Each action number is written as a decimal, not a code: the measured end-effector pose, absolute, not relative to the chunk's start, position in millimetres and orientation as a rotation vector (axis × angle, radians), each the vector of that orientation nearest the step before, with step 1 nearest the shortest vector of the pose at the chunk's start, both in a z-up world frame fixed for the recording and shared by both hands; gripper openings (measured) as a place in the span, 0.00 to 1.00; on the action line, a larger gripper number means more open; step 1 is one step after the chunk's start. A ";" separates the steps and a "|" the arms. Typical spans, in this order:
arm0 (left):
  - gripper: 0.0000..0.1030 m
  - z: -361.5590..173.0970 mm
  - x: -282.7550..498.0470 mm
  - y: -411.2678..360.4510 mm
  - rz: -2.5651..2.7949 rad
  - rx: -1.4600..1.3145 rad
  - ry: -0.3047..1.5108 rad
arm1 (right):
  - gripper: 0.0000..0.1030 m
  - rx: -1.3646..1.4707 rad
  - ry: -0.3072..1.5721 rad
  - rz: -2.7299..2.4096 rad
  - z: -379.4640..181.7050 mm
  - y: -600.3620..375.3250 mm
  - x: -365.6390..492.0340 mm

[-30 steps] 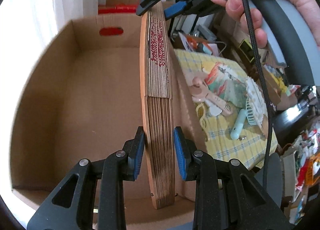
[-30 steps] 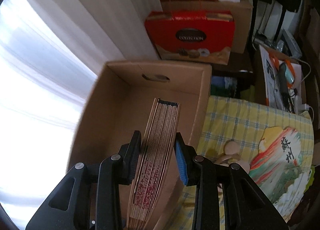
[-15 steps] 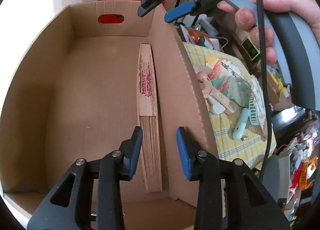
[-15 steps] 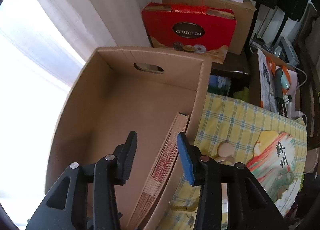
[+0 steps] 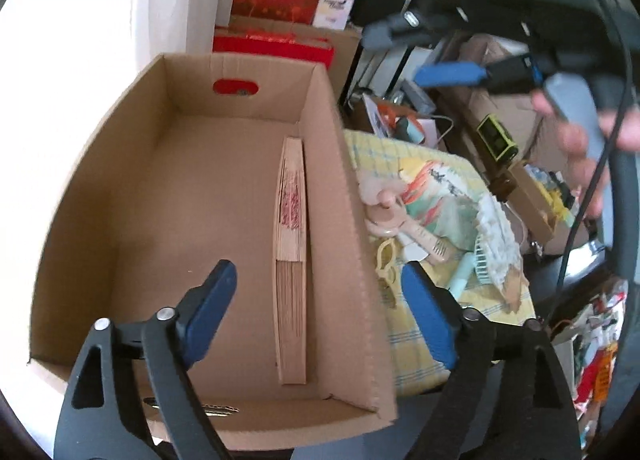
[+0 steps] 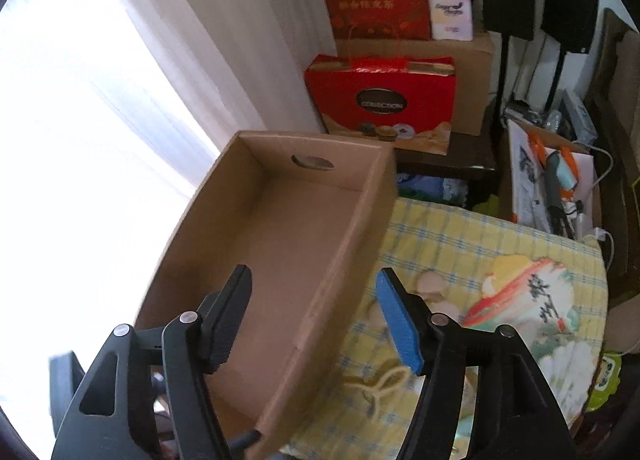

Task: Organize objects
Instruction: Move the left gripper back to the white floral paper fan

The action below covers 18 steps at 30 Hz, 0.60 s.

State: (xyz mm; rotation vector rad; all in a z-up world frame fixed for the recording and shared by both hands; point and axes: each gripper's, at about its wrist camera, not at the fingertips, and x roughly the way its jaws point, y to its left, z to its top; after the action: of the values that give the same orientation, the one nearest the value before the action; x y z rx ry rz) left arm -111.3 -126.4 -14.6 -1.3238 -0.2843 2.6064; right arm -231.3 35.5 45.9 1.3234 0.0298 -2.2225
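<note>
I'm looking down into the cardboard box (image 5: 224, 195), where the folded fan (image 5: 291, 260) is lying flat on the floor along the right wall — nothing is gripping it. My left gripper (image 5: 320, 312) is opening wide above it, jaws empty. My right gripper (image 6: 316, 316) is opening too, straddling the box's right wall without touching it. Beside the box, on the yellow checked cloth (image 6: 460, 236), a painted round fan (image 6: 528, 300) is lying among other small items.

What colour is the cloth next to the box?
The cloth is yellow with a blue checked pattern, clearest in the right wrist view.
</note>
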 end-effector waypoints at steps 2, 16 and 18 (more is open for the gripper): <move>0.87 -7.2 -107.2 -117.8 2.638 -1.295 -0.244 | 0.70 1.318 0.029 -2.239 46.2 50.5 -224.9; 1.00 12.8 -93.3 -60.9 2.600 -1.200 -0.126 | 0.82 1.303 0.009 -2.398 38.5 162.3 -183.1; 1.00 10.8 -92.5 -49.9 2.582 -1.200 -0.107 | 0.82 1.308 -0.014 -2.420 33.4 183.6 -176.1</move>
State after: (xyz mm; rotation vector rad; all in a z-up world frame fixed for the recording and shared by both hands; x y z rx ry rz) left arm -92.5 -49.9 10.8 -1.2002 -0.1069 2.5817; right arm -176.1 183.6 33.4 1.3077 -0.0138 -2.4204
